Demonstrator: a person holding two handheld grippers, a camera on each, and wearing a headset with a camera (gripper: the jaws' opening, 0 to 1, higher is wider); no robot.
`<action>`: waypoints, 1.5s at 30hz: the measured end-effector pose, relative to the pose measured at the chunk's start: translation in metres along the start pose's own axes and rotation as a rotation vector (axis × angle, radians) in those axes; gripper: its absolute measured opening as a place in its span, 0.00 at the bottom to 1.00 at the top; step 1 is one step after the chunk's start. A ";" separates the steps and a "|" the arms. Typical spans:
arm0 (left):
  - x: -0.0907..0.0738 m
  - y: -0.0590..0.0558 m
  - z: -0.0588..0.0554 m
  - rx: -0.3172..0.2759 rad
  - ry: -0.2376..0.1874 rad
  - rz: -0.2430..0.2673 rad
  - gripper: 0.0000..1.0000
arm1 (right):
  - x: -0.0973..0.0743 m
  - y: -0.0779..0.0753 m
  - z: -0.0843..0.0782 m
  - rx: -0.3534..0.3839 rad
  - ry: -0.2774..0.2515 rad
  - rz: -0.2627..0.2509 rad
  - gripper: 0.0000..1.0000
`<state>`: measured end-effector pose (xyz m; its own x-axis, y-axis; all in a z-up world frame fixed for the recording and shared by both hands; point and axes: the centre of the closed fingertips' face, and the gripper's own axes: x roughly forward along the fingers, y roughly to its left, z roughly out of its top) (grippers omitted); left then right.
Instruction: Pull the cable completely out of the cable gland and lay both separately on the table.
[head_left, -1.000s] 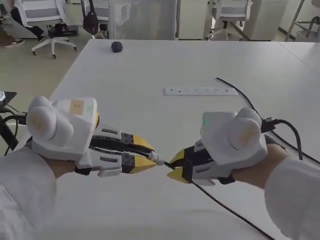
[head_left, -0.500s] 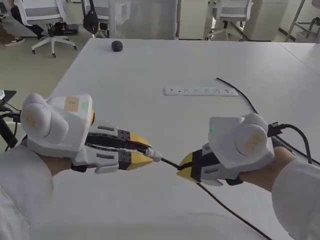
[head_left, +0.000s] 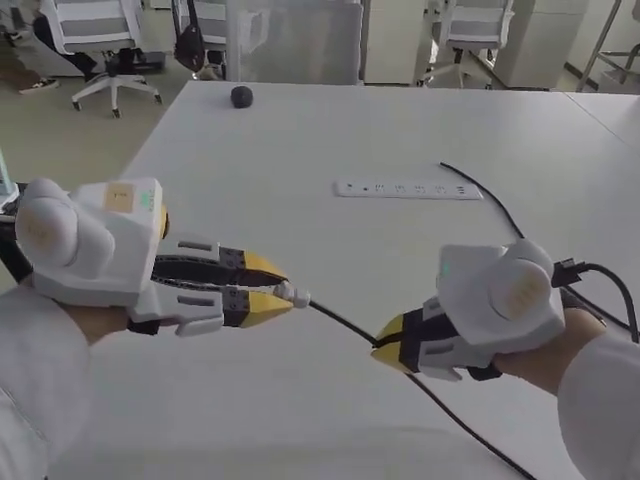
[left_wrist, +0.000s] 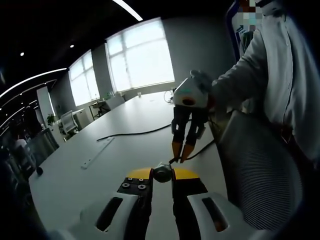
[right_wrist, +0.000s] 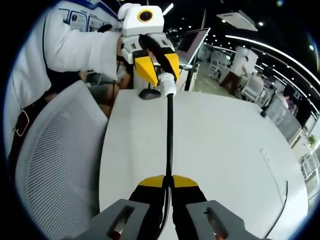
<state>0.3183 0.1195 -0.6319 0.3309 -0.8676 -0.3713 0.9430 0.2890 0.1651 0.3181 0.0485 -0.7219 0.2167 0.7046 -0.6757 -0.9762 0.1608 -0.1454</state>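
Cable (head_left: 340, 322) stretched straight over the table (head_left: 300, 140), on the person's side of the power strip (head_left: 408, 189), one end in the gland (head_left: 292, 295) pinched by the left gripper (head_left: 272, 287), right gripper (head_left: 385, 348) clamped on the cable (rest trails behind).

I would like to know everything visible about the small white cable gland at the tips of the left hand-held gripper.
The small white cable gland looks like plastic, with a short round body. It lies roughly level over the white table, clamped between the yellow jaw tips of the left hand-held gripper. A thin black cable comes out of its free end and runs straight to the right hand-held gripper, which is shut on that cable.
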 end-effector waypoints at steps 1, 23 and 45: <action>-0.001 0.000 0.000 -0.001 -0.001 0.002 0.14 | 0.000 -0.001 -0.001 0.002 0.002 -0.002 0.00; -0.002 -0.004 0.001 -0.009 -0.032 0.019 0.15 | -0.001 -0.029 0.001 0.062 -0.008 -0.053 0.00; 0.018 -0.013 -0.014 -0.080 -0.053 0.001 0.15 | 0.015 -0.139 0.063 0.098 -0.069 -0.170 0.00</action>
<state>0.3124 0.1059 -0.6535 0.3311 -0.8871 -0.3217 0.9433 0.3191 0.0911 0.4571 0.0803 -0.6666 0.3818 0.7065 -0.5959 -0.9209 0.3460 -0.1798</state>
